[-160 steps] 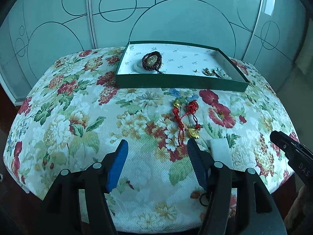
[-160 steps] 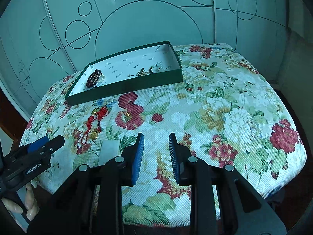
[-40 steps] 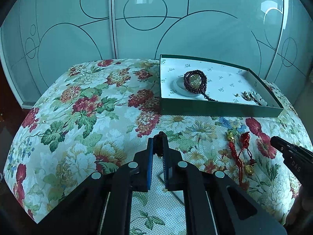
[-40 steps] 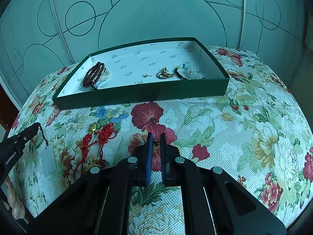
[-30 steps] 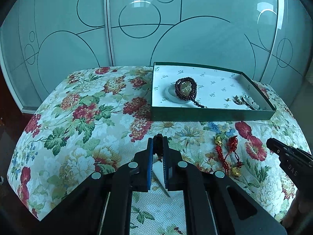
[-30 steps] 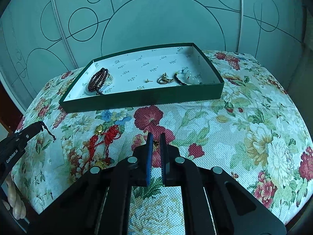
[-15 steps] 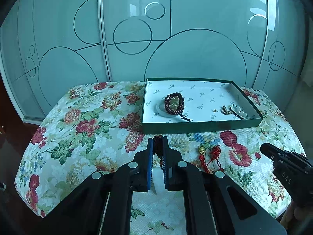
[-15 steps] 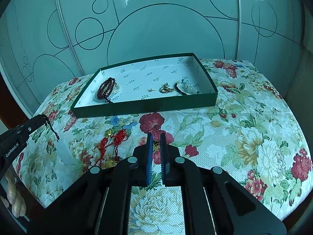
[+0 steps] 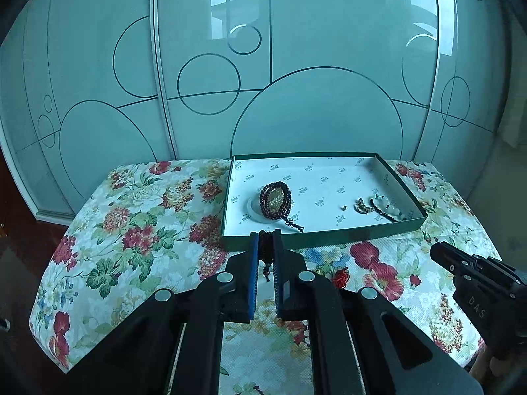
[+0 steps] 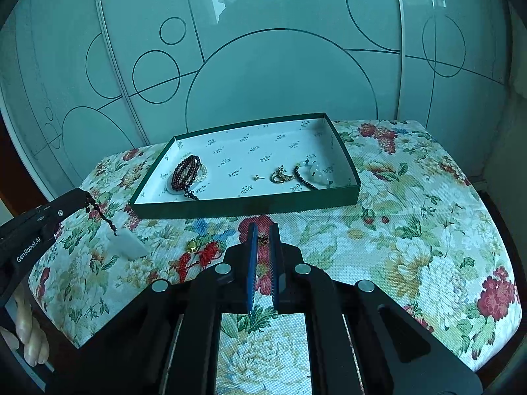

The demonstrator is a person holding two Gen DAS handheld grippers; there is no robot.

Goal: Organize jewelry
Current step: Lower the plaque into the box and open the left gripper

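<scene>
My left gripper [image 9: 266,241] is shut on a dark beaded cord [image 9: 265,253]. In the right wrist view that cord hangs from the left gripper [image 10: 82,196] with a white stone pendant [image 10: 128,247] dangling at its end, above the floral cloth. My right gripper [image 10: 262,230] is shut, and a small dark and gold piece [image 10: 262,239] sits pinched at its tips. A red knotted charm [image 10: 201,253] with gold beads lies on the cloth in front of the green tray [image 10: 247,205]. Both grippers hover short of the tray's near wall.
The tray [image 9: 322,235] holds a dark bead bracelet [image 9: 276,199] on a pale ring, a gold stud [image 10: 258,176], a gold trinket and a bracelet with white stones [image 10: 316,172]. Frosted glass doors stand right behind the table. A person's fingers [image 10: 29,339] grip the left handle.
Both grippers have risen, staying shut. The pendant has come up off the cloth and now swings below the left gripper. The table and tray look smaller and farther below.
</scene>
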